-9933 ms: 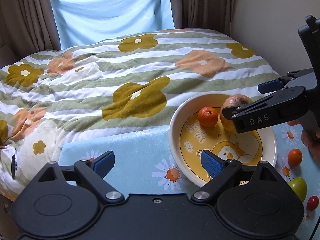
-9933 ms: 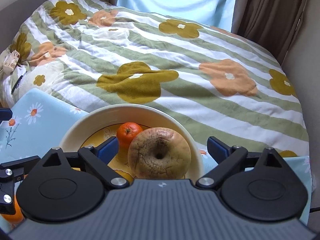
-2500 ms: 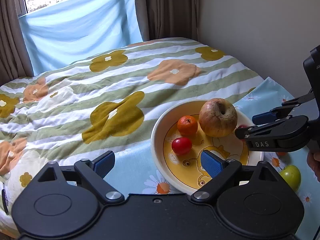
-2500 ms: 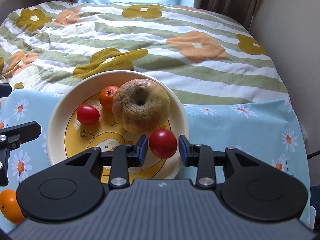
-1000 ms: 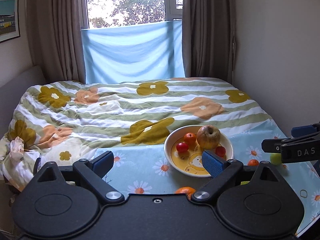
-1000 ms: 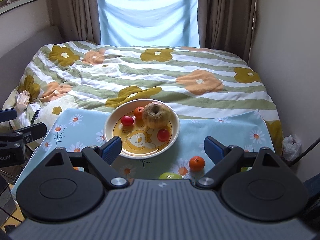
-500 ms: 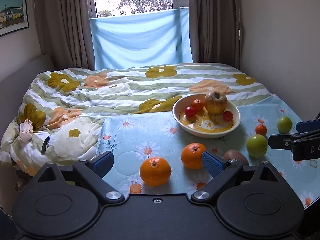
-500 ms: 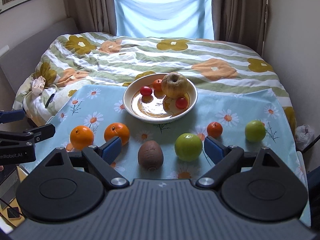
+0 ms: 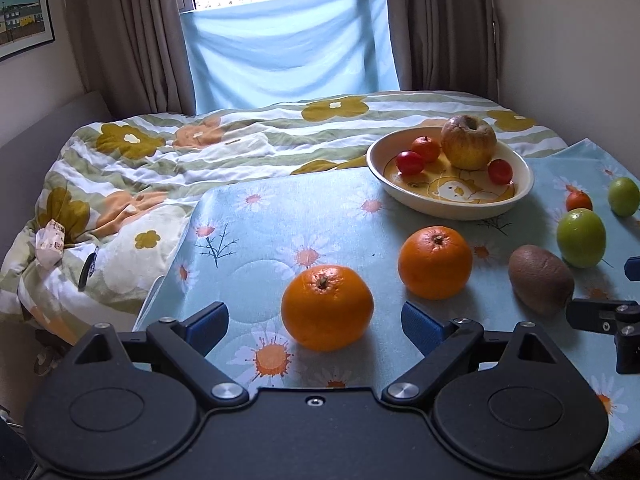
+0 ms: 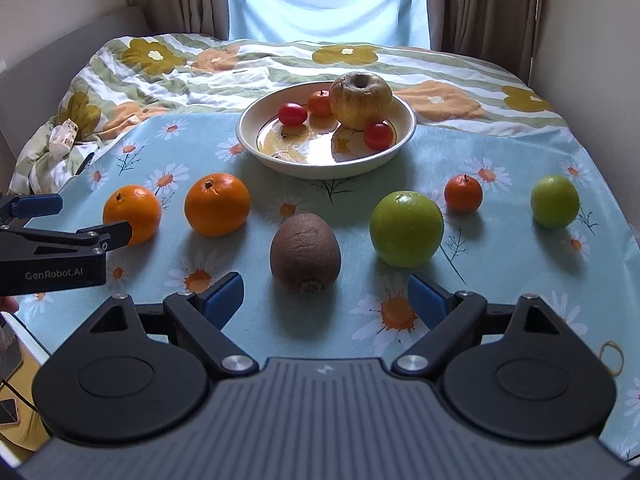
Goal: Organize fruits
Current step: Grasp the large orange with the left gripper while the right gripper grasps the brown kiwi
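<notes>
In the left wrist view, we hold the left gripper [image 9: 314, 326] tilted down over the daisy-print cloth [image 9: 256, 236], its jaws wide but easing inward, clasping nothing; the near orange [image 9: 327, 307] sits just ahead between the blue pads [image 9: 416, 326], touching neither. A second orange [image 9: 435, 262] lies ahead to the right, the kiwi [image 9: 540, 279] and a large green fruit [image 9: 581, 237] farther right, and the tip of our right gripper [image 9: 600, 316] pokes in at the right edge, just beside the kiwi. Far ahead stands the bowl [image 9: 448, 205] with a wrinkled apple [image 9: 468, 142], a small orange fruit and two small red fruits. This view alone shows the window and a framed picture on the left wall. In the right wrist view, the right gripper [image 10: 323, 294] also points down, released and empty, with the kiwi [image 10: 305, 258] just ahead of the gap. The large green fruit [image 10: 406, 228] lies ahead to the right, with a small tangerine [image 10: 463, 193] and a smaller green fruit [image 10: 554, 201] beyond it, and the two oranges sit to the left. The left gripper [image 10: 48, 220] reaches in from the left, partly covering the near orange [image 10: 134, 210]. Only here do we see a rubber band [image 10: 611, 356] on the cloth at the near right. The flowered quilt [image 10: 240, 64] spreads behind.
</notes>
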A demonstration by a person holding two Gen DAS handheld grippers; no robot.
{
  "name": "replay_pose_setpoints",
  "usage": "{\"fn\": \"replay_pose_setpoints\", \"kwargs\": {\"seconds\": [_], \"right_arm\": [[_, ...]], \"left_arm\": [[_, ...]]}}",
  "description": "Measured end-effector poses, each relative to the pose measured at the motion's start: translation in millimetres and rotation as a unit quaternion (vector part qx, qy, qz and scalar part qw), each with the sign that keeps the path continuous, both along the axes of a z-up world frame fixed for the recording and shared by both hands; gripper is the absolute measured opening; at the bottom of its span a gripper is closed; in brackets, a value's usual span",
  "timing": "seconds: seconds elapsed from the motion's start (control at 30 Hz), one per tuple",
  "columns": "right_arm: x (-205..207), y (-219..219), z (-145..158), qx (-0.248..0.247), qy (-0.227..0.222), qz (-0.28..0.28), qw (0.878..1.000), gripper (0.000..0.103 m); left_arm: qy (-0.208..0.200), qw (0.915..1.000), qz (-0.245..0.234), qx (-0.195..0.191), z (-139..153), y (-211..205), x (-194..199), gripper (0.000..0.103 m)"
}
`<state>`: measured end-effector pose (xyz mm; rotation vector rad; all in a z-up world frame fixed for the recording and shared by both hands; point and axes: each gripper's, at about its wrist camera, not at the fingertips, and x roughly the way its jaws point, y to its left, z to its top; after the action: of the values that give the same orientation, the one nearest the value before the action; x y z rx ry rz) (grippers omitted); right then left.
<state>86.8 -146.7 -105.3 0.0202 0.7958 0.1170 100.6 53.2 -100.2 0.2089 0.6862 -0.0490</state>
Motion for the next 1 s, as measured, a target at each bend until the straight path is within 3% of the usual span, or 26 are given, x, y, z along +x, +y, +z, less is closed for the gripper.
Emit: {"fn": "replay_pose_setpoints", "kwargs": {"seconds": [0.13, 0.47, 0.63, 1.0], "right_arm": [[7, 5, -12, -0.015, 0.008, 0.007, 1.000, 0.101], [27, 15, -22, -0.013, 0.012, 0.021, 1.000, 0.094], [36, 22, -25, -0.014, 0.013, 0.026, 0.999, 0.082], [45, 25, -30, -0.019, 0.007, 0.012, 1.000, 0.068]], "left_arm": [[0.010, 0.9999, -0.007, 0.010, -11, -4, 15, 0.094], [0.053, 0.9984, 0.001, -0.022, -21, 2, 37, 0.069], [0.053, 0.9983, -0.002, -0.026, -21, 3, 38, 0.067], [0.056, 0.9978, -0.001, -0.036, -21, 5, 39, 0.066]]}}
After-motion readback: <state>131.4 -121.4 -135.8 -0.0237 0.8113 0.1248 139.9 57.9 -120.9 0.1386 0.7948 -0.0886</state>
